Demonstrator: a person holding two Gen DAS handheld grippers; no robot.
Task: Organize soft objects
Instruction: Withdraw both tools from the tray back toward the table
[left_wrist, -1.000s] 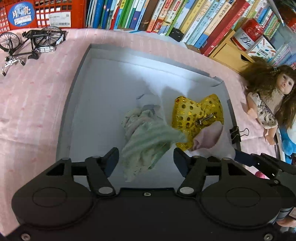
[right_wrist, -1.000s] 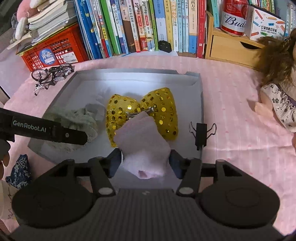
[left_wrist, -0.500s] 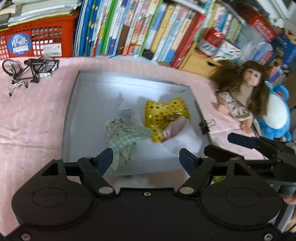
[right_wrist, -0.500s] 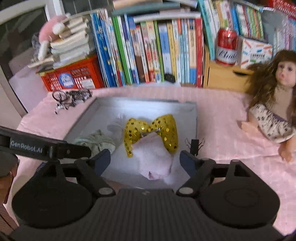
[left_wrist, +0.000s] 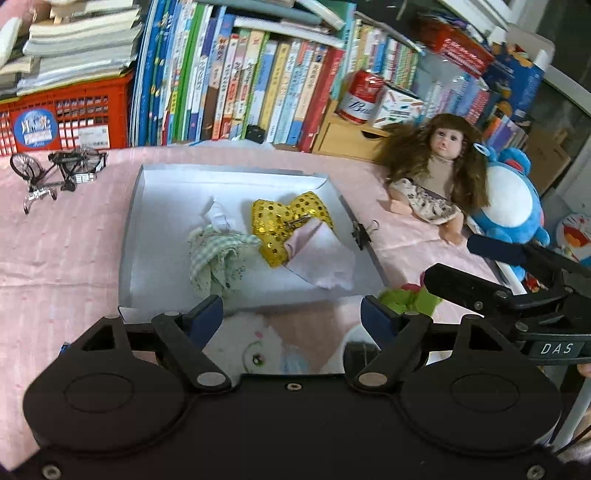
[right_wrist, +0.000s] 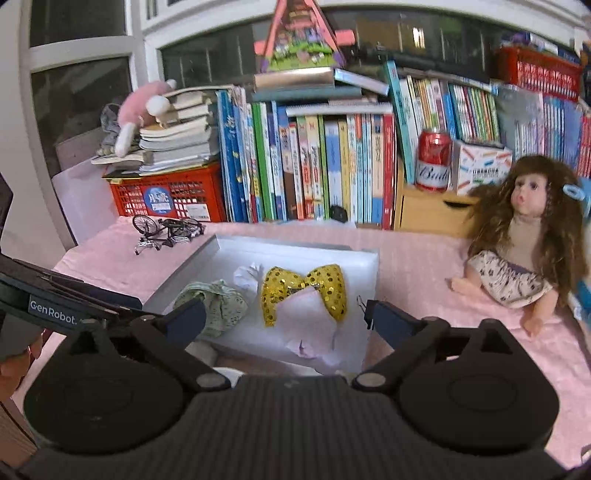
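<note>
Left wrist view first: we find the left gripper (left_wrist: 291, 314) empty, its jaws opening with nothing between them, poised above the near edge of the grey tray (left_wrist: 127, 236). Ahead of it and slightly left, the green checked cloth (left_wrist: 216, 258) lies crumpled near the tray's near edge, its long axis running away from the gripper. Beside it sit the gold sequin bow (left_wrist: 286, 221) and the pink cloth (left_wrist: 321, 258), which partly overlaps the bow and reaches toward the tray's near right corner. In the right wrist view, the right gripper (right_wrist: 286, 321) also has jaws opening and empty, with the pink cloth directly ahead. We judge the next soft item to be the green plush (left_wrist: 408, 297), on the pink tablecloth (left_wrist: 55, 251) just off the tray's near right corner, nearer the right gripper.
</note>
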